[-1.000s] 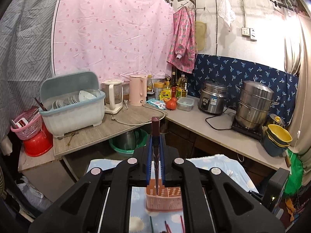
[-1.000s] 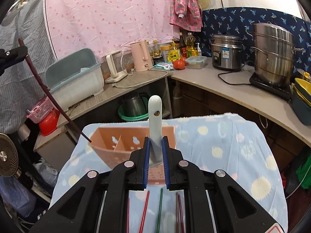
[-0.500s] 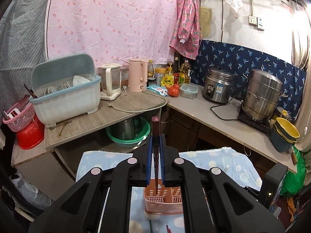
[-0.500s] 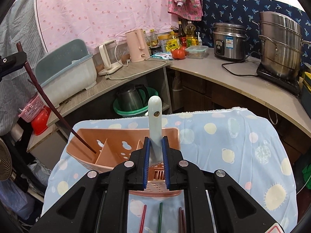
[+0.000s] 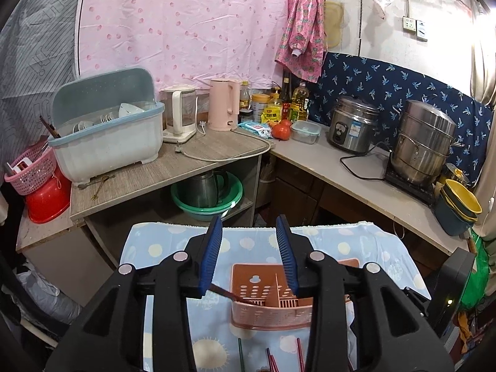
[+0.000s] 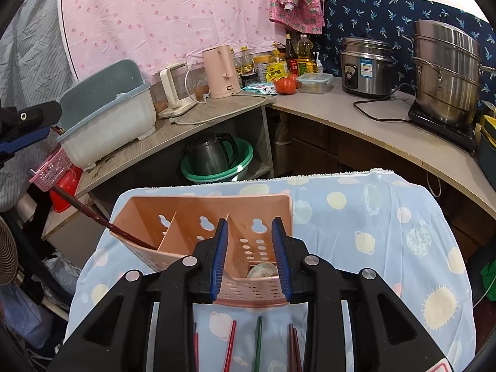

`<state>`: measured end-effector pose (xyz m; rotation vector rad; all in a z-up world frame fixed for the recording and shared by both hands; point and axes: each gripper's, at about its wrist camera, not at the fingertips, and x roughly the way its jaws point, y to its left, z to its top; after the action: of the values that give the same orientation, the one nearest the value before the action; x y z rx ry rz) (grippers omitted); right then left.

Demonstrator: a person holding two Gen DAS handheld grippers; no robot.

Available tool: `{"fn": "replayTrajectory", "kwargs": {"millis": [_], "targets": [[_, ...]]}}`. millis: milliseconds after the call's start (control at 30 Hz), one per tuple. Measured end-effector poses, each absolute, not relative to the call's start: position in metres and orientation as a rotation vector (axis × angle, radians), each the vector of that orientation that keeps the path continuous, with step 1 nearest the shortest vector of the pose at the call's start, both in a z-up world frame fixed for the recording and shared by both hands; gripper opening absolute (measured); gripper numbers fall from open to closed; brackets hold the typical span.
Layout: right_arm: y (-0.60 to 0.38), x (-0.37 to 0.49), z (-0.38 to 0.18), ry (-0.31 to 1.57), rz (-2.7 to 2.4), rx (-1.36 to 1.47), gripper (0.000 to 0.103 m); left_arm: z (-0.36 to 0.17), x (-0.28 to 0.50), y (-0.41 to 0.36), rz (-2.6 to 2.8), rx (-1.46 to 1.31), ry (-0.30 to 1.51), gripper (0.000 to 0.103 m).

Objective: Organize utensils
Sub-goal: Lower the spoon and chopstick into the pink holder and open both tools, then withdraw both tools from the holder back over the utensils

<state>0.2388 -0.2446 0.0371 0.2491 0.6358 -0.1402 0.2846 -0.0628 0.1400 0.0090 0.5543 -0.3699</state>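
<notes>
A pink slotted utensil holder (image 5: 272,308) (image 6: 201,217) stands on the blue patterned cloth (image 5: 365,248). My left gripper (image 5: 249,221) hovers just above it; its jaws are opening with nothing between the pads. A dark red chopstick (image 5: 231,295) (image 6: 83,210) leans free in the holder's left compartment. My right gripper (image 6: 249,221) is over the right compartment, jaws also opening and empty. A pale spoon (image 6: 262,269) rests in the holder below it. Several loose chopsticks (image 6: 259,341) (image 5: 269,361) lie on the cloth in front of the holder.
One finger of my left gripper (image 6: 31,117) shows at the far left of the right wrist view. Behind the cloth-covered table runs an L-shaped counter (image 5: 325,158) with a dish rack (image 5: 105,142), pink kettle (image 5: 221,108), rice cooker (image 5: 353,127) and steamer pot (image 5: 424,142).
Both grippers came down over the holder and opened. The left let go of the dark chopstick, which now leans in the holder. The right let go of the pale spoon, which dropped inside.
</notes>
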Motion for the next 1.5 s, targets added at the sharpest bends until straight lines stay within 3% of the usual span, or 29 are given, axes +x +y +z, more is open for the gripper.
{"fn": "replayTrajectory", "kwargs": {"millis": [700, 1000, 1133, 1500], "targets": [[-0.228, 0.149, 0.024, 0.670, -0.150, 0.269, 0.029, 0.100, 0.220, -0.042, -0.369, 0.008, 0.645, 0.035], [-0.224, 0.096, -0.014, 0.751, -0.167, 0.288, 0.029, 0.042, 0.179, -0.036, -0.375, 0.022, 0.764, 0.035], [-0.227, 0.077, -0.033, 0.789, -0.187, 0.295, 0.029, 0.014, 0.162, -0.036, -0.363, 0.038, 0.815, 0.042], [-0.234, 0.035, -0.069, 0.864, -0.223, 0.329, 0.029, -0.052, 0.125, -0.017, -0.334, 0.027, 0.937, 0.042]]}}
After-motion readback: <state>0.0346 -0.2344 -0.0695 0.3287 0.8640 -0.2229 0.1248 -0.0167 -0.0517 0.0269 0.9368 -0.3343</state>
